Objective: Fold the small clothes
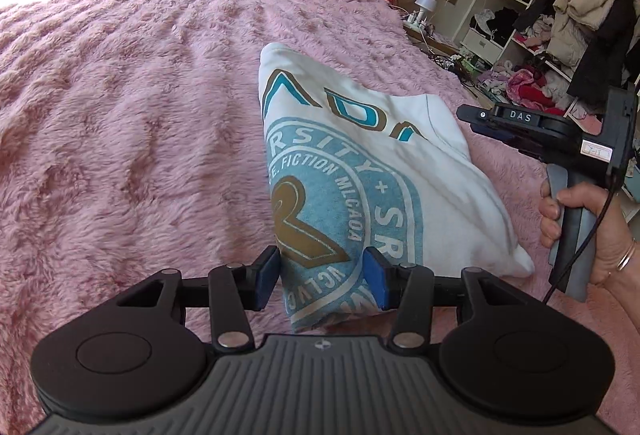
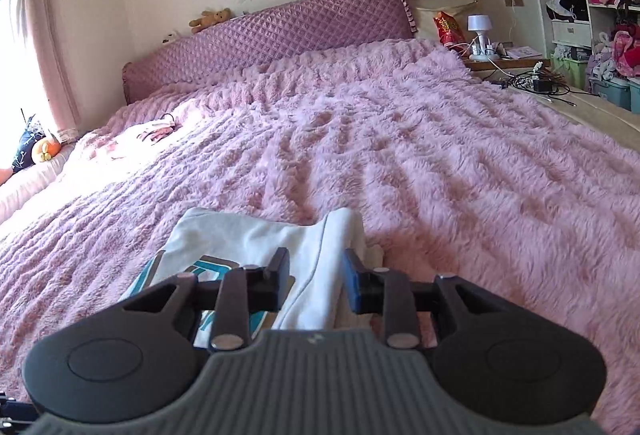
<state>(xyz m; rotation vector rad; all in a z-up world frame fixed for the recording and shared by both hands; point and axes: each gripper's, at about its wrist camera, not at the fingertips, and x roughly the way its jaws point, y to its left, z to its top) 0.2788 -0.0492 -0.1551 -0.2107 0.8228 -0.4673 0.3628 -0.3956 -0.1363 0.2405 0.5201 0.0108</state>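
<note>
A white T-shirt [image 1: 404,171] with a blue and gold round print lies folded on the pink fluffy bedspread [image 1: 132,107]. My left gripper [image 1: 322,277] is open, its blue pads on either side of the shirt's near edge. My right gripper [image 1: 466,115] reaches in from the right at the shirt's far right edge. In the right wrist view the right gripper [image 2: 316,281] is open over the white fabric [image 2: 280,235], with a fold of it between the pads.
A small pale garment [image 2: 154,131] lies far off on the bed near the purple headboard [image 2: 272,39]. A bedside table with a lamp [image 2: 478,29] and cables and cluttered wardrobe shelves [image 1: 560,35] stand to the right.
</note>
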